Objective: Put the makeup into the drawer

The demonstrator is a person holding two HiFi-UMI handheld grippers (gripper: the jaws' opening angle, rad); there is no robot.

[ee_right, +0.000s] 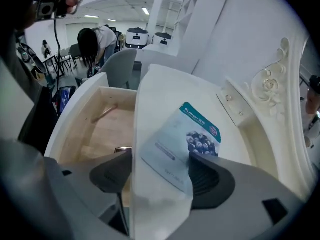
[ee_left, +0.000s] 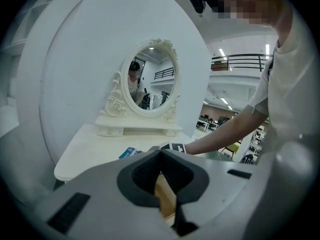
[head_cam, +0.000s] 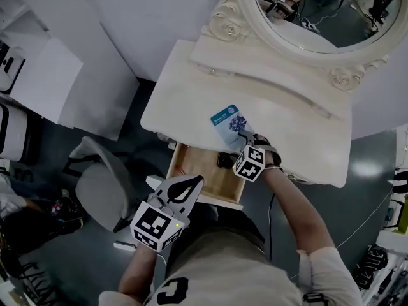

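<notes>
Makeup first: the flat pale blueberry-print sachet with a teal top lies on the cream dressing table, just behind the open pale wooden drawer. The right gripper is right there, above the drawer's back edge. Its jaws are spread wide, one over the drawer and the other on the sachet's near corner, with nothing clamped. The left gripper hovers at the drawer's front, tips pinched together on nothing.
</notes>
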